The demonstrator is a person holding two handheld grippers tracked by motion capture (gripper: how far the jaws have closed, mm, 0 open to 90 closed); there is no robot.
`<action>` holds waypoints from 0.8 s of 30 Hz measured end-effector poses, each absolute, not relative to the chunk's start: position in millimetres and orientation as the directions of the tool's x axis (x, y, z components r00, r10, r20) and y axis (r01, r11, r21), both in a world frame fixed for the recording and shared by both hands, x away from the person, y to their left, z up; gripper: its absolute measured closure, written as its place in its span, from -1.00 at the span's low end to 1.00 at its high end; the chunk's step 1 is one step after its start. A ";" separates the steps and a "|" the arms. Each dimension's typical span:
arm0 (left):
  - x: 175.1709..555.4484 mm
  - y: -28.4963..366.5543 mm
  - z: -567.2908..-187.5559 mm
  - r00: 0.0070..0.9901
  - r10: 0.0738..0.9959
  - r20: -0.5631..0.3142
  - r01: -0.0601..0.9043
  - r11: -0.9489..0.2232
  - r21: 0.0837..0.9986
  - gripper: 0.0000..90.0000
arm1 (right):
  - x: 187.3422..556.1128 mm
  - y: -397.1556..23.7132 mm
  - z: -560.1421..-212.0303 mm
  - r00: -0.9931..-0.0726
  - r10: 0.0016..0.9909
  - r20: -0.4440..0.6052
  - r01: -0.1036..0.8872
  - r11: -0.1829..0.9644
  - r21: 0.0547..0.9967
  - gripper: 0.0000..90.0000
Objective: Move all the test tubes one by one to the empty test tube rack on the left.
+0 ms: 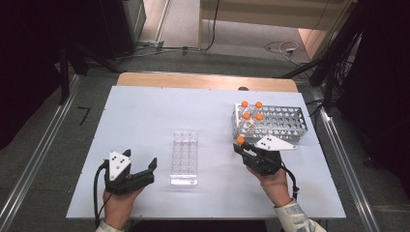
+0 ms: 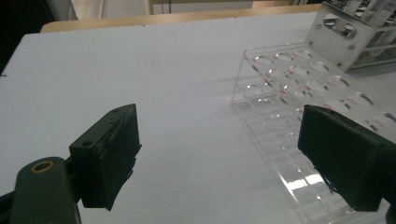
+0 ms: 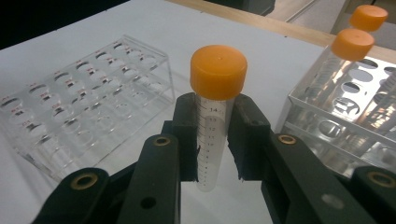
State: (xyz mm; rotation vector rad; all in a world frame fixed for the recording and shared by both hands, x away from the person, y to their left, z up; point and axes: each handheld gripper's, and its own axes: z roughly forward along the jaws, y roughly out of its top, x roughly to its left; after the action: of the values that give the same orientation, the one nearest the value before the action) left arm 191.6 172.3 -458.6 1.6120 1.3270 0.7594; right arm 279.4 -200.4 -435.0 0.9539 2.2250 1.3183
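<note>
White board covers the table (image 1: 145, 111), dark floor around it. At four o'clock on it, the right gripper (image 1: 240, 145) is clamped on an orange-capped tube (image 3: 212, 116); the right gripper view shows the tube's printed scale, which the high view cannot. At eight o'clock the left gripper (image 1: 142, 166) stands wide with nothing between its jaws. Between them lies a clear rack (image 1: 184, 157), and at two o'clock a metal rack (image 1: 285, 126) holds four capped tubes (image 1: 251, 111).
</note>
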 end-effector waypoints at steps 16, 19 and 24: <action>205.0 115.9 -436.9 0.441 0.891 -0.111 0.409 -0.089 0.908 -0.43 | 271.4 -173.9 -444.7 -0.745 0.667 -0.004 0.337 0.381 0.861 0.59; 211.1 102.9 -432.4 0.473 0.873 -0.119 0.410 -0.098 0.907 -0.35 | 270.0 -169.7 -446.8 -0.751 0.660 -0.009 0.333 0.390 0.859 0.59; 224.1 78.3 -429.1 0.525 0.842 -0.127 0.417 -0.124 0.901 -0.26 | 269.1 -167.6 -447.9 -0.756 0.655 -0.012 0.330 0.396 0.857 0.59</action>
State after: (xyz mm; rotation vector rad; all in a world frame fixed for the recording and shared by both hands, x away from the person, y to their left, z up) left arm 224.1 78.3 -429.1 1.7399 1.0607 0.5184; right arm 269.1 -167.6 -447.9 0.8531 2.3116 1.3002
